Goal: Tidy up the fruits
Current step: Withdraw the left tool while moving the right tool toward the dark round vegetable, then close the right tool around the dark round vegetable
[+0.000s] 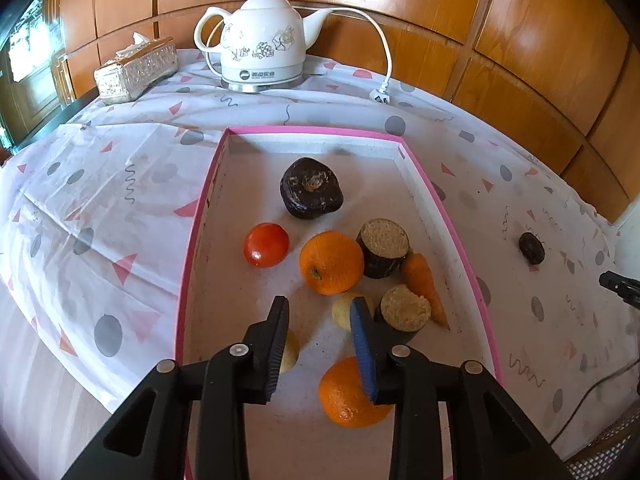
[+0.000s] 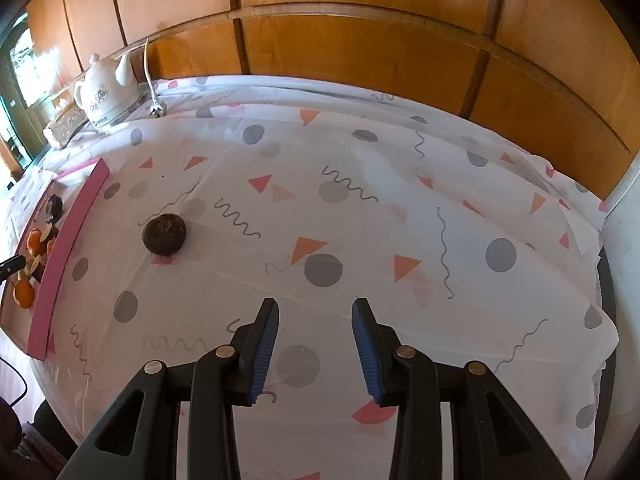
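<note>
Right wrist view: one dark round fruit (image 2: 164,235) sits alone on the cloth (image 2: 360,208), outside the pink box (image 2: 68,264), just off its right-hand wall. That looks like the piece left to sort. It lies ahead and well to the left of the right gripper (image 2: 316,344), between those tongs and the box. It's near round, so no long axis to line up on.

Right gripper jaws stand apart, nothing between them, only cloth below.

Left wrist view: left gripper (image 1: 320,336) hangs over the box interior, jaws apart and empty, pads not pressing on anything. Same dark fruit (image 1: 531,247) shows far off to its right, beyond the box wall (image 1: 448,216). Right gripper tip (image 1: 620,286) pokes in at the right edge.

Box already holds two oranges (image 1: 331,263), a tomato (image 1: 266,245), a carrot (image 1: 425,284), a large dark piece (image 1: 311,188), cut dark stubs (image 1: 383,248) and pale bits near the pads.

Judgement: right hand is the nearer one with a clear path; left would have to cross the wall. Next move likely a swing left-forward, then straddle the fruit.

Kettle (image 1: 262,40) and tissue box (image 1: 136,70) at the back, well clear.
</note>
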Demonstrator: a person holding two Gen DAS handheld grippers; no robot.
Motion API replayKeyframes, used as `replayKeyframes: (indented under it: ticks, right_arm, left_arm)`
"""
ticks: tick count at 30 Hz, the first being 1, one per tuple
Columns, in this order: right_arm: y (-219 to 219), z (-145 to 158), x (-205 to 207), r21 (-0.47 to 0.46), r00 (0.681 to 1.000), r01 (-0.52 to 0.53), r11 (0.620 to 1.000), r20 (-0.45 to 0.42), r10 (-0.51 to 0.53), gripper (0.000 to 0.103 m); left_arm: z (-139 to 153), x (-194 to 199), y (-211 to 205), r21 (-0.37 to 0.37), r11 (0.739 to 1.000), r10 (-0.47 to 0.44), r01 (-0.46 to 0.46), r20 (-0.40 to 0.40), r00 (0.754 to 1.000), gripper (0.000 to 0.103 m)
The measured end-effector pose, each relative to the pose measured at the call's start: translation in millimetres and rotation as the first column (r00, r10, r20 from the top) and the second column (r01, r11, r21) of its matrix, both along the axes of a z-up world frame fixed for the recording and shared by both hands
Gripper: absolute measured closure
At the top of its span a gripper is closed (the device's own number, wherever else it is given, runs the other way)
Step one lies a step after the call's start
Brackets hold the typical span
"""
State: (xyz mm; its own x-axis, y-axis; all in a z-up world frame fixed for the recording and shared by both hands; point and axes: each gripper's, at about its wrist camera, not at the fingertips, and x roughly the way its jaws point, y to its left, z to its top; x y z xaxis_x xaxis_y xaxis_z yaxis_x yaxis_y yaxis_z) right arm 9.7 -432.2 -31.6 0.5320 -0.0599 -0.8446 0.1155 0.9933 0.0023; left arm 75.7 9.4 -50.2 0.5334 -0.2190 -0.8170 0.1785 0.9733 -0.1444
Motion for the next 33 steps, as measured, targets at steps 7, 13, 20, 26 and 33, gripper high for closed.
replayKeyframes:
  ticks: [7,13,20,26,33]
  right_arm:
    - [7.8,-4.7,2.7,-0.005,0.999,-0.026,1.000,-0.023,0.026,0.065]
    - [18.9,-8.7,8.1,0.025,0.996,-0.071,0.997,-0.051,0.072,0.065]
    - [46.9,-12.6,24.8,0.033,0.987,-0.143,0.989,-0.076,0.145,0.065]
    - [72.1,-16.6,46.9,0.065,0.981,-0.177,0.982,-0.071,0.181,0.061]
    - [96.8,-24.7,75.3,0.095,0.979,-0.186,0.978,-0.072,0.193,0.056]
  left_arm:
    - [2.7,-5.5,1.9,0.016,0.999,0.037,-0.037,0.009,0.999,0.058]
    - [8.8,-11.4,10.3,-0.015,0.996,0.083,-0.082,0.016,0.996,0.049]
    - [13.1,-16.1,20.8,0.003,0.993,0.118,-0.118,0.023,0.993,0.043]
    - [14.7,-19.1,26.0,0.015,0.991,0.133,-0.134,0.028,0.991,0.042]
    - [17.9,-22.4,29.7,0.028,0.989,0.144,-0.145,0.044,0.989,0.031]
